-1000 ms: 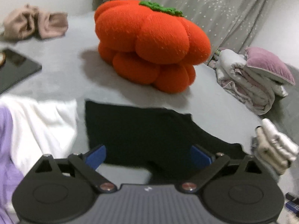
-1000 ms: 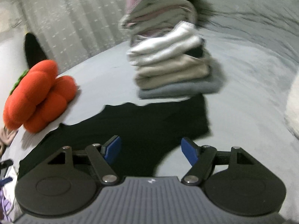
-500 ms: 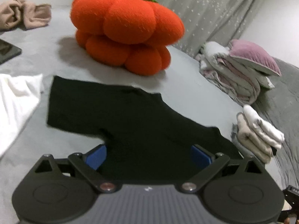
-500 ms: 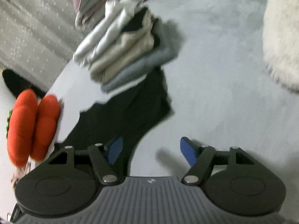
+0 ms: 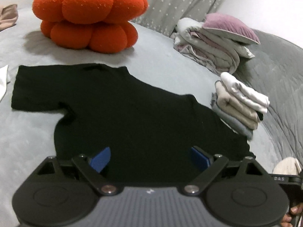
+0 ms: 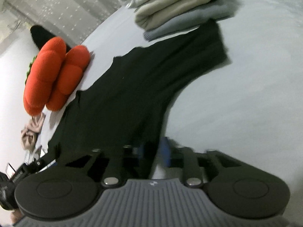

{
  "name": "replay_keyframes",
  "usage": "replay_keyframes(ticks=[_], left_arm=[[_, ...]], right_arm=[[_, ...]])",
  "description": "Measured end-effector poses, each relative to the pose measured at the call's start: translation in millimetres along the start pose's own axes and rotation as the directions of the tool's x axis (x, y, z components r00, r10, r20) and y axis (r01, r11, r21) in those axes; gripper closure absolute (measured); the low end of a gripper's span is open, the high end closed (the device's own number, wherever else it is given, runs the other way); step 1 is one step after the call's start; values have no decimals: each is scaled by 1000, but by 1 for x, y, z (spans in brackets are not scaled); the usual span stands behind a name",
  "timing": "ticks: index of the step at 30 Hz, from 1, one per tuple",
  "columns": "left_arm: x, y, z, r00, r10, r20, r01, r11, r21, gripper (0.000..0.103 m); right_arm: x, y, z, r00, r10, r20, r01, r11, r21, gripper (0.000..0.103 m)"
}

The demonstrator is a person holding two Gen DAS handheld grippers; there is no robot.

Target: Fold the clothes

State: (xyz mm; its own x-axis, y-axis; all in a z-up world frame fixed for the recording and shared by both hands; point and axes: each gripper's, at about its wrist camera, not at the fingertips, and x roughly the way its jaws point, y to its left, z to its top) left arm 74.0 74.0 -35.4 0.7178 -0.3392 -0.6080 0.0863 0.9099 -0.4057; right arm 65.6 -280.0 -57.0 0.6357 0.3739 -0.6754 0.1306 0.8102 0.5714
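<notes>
**Q:** Black T-shirt, where is it, and how does it lie?

**A:** It lies spread flat on the grey bed, both short sleeves out to the sides. No fold shows in it anywhere. From your left you would pass a white garment at the bed's edge, then the shirt's left sleeve, then its body. An orange pumpkin cushion sits behind it.

**Q:** What is your left gripper doing?

**A:** Your left gripper hangs over the shirt near its lower hem. Its blue pads are spread wide and hold nothing.

**Q:** And further right?

**A:** A stack of folded clothes stands just beside the shirt's right sleeve, seemingly resting on its end. Your right gripper is at the shirt's right side edge. Its pads are drawn close, with dark cloth apparently between them, though motion blur makes that uncertain.

**Q:** How far along is the folding?

**A:** Judging by the stack, several pieces lie folded already. The black shirt is wholly flat, and the white garment on the left looks loose, so both appear to be left. The right gripper seems ready to carry that side edge over.
</notes>
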Motion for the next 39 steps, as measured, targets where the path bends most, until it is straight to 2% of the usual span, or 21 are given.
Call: replay_keyframes(ticks=[1,3,6,8,9,10,14,15,16,17,20,22,24,26,27,28,30,32,33,35,39], left_arm=[[1,0,-1,1000,2,-5,-2,1000,5,12],[2,0,-4,1000,6,-15,-6,1000,16,12],[1,2,-6,1000,15,-25,-15,1000,20,12],[1,4,-6,999,11,-34,-10,1000,17,12],[1,5,-6,999,8,-40,-7,1000,17,12],[1,6,-7,999,7,-47,-6,1000,18,12],[-3,10,-12,998,2,-60,0,999,39,12],[-4,12,-14,998,2,-63,0,999,43,12],[-7,14,-15,998,-2,-64,5,999,39,12],[-10,16,-17,998,-8,-65,11,999,33,12],[-26,25,-25,998,-13,-62,14,1000,6,13],[-42,30,-34,999,-14,-46,14,1000,-3,13],[-58,37,-46,999,-22,-24,22,1000,-7,14],[-72,43,-59,1000,-29,-11,29,1000,-11,18],[-77,47,-66,999,-31,-17,31,999,-19,18],[-82,50,-73,999,-33,-23,33,999,-28,20],[-94,54,-84,999,-34,-21,33,999,-33,22],[-107,56,-87,1000,-25,-14,25,999,-32,22],[-114,58,-88,1000,-20,-10,20,999,-32,22],[-127,61,-90,1000,-6,1,6,999,-34,22],[-148,75,-94,999,23,-26,-24,997,-67,26]], right_arm=[[3,2,-1,1000,-5,0,5,1000,-20,100],[3,5,-1,1000,-23,17,24,998,-56,101],[-3,7,5,986,-130,101,141,985,-104,101],[-3,2,6,987,-123,102,132,987,-87,100],[-3,0,6,989,-110,101,118,990,-81,98],[-2,-1,7,990,-97,99,105,992,-76,90],[-13,3,1,992,-74,102,80,995,-56,85],[-15,3,-1,993,-70,100,75,996,-44,76],[-18,4,-3,993,-66,98,70,997,-33,58],[-21,4,-5,993,-62,96,65,998,-21,55],[-30,9,-15,997,-44,68,47,998,-38,55],[-36,13,-29,998,-40,45,43,997,-67,68],[-38,14,-44,999,-43,19,44,996,-78,73],[-41,13,-57,998,-58,20,59,995,-80,83],[-42,13,-62,997,-68,25,70,994,-84,95],[-44,13,-64,994,-98,42,102,991,-92,102],[-48,14,-69,984,-159,76,166,980,-106,102],[-53,11,-71,979,-181,90,187,980,-65,102],[-55,13,-73,979,-183,94,189,980,-63,100],[-62,16,-77,978,-182,98,188,980,-61,89],[-79,14,-90,982,-166,85,172,983,-63,85]])
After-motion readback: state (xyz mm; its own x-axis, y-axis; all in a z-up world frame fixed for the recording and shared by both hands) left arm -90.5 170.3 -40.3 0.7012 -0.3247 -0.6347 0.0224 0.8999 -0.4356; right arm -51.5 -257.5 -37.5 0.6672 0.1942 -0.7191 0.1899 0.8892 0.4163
